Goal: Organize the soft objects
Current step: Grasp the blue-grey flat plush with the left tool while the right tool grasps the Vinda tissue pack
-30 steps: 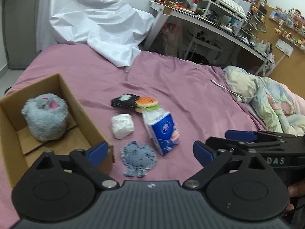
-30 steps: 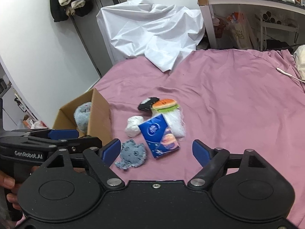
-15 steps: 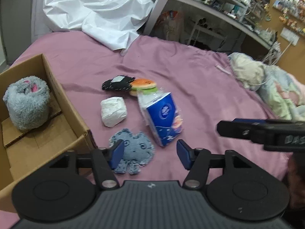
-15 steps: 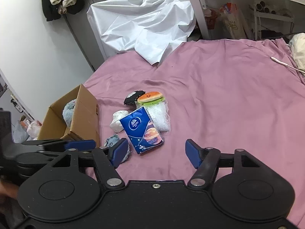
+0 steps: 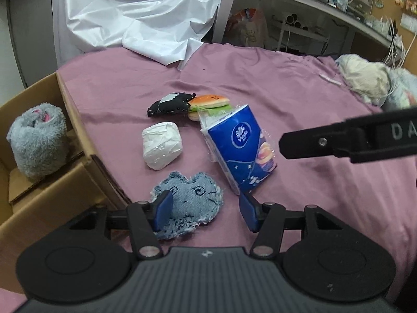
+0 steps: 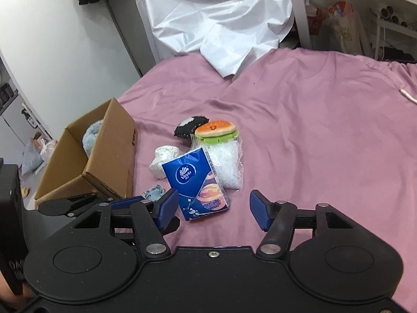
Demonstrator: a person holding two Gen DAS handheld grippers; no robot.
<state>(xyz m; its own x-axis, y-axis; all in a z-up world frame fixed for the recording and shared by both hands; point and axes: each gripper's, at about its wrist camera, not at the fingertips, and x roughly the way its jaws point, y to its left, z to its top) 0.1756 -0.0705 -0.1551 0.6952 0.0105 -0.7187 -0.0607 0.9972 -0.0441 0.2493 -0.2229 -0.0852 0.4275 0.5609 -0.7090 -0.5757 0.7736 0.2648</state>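
Glossy blue tissue pack (image 5: 241, 147) flat on the pink bed (image 5: 299, 99), long axis running away from camera, frayed denim cat patch (image 5: 189, 204) seemingly under the spread left tongs (image 5: 204, 211), right tongs (image 6: 213, 210) closing, pinching nothing.

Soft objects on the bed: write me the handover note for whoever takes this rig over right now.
Left hand-held gripper: open, empty, low over the denim cat patch.
Right hand-held gripper: jaws closing, nothing gripped; blue tissue pack lies just ahead.
Done: grey fluffy toy sits in the cardboard box.
Left on the pink bedsheet: denim cat patch, tissue pack, white wad, black plush, burger plush, clear bag.
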